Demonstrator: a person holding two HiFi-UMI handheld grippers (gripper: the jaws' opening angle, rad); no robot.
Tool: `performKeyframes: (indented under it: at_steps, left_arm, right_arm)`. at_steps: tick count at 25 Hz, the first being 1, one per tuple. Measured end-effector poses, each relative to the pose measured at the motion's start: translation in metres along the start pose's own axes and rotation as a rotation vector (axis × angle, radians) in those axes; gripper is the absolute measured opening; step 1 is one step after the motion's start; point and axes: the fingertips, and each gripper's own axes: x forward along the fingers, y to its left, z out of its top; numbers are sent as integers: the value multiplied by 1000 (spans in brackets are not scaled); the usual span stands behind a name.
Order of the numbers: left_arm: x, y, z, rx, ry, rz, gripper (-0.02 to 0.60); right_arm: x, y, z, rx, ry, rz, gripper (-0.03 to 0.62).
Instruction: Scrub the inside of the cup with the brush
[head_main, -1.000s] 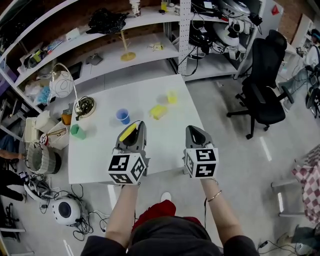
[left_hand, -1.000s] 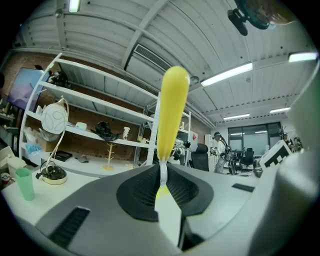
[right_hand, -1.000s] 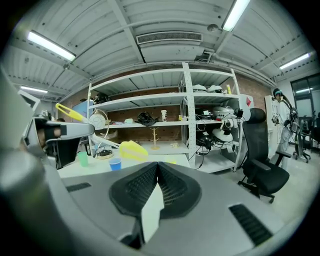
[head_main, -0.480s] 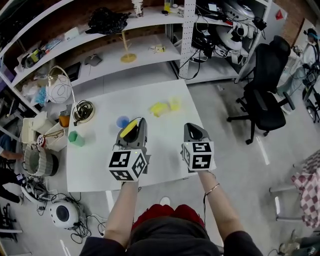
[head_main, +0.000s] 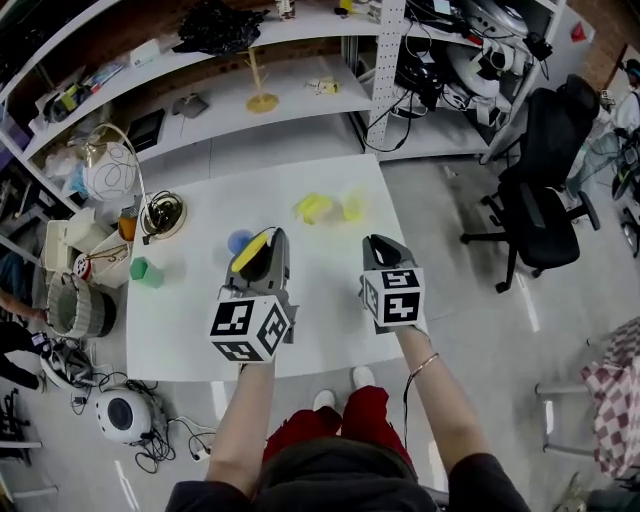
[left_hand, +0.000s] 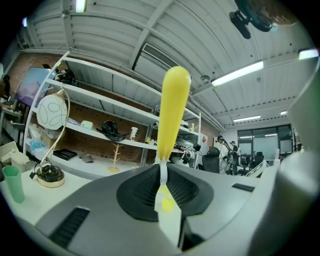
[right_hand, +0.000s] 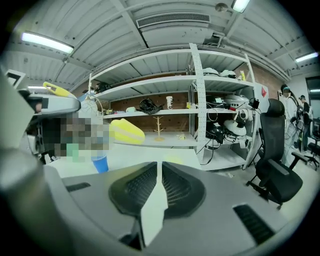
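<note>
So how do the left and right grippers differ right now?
The left gripper is shut on the yellow brush, which sticks out past its jaws; the right gripper is shut on nothing. In the head view the left gripper overlaps the blue cup, while the right gripper sits off to that cup's right. Shared: both have their jaws together and hang over the white table.

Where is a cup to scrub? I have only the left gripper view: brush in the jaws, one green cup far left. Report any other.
Observer: A blue cup stands on the white table, just beyond the left gripper.
Operator: Report the right gripper.
Observer: The right gripper has its jaws shut, nothing between them.
Operator: Name what lies farther back.
Observer: A yellow object, right of the blue cup.
</note>
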Motion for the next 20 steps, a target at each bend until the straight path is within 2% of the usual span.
performKeyframes:
  at_steps: [2, 10, 20]
  left_arm:
    - [6, 1, -4, -7, 5, 21, 44]
    - [37, 4, -19, -38, 20, 119, 44]
    - [79, 4, -32, -45, 26, 240, 44]
  right_arm:
    - [11, -5, -6, -11, 25, 17, 25]
    - [67, -25, -25, -14, 111, 128, 244]
    - [131, -47, -43, -64, 164, 171, 305]
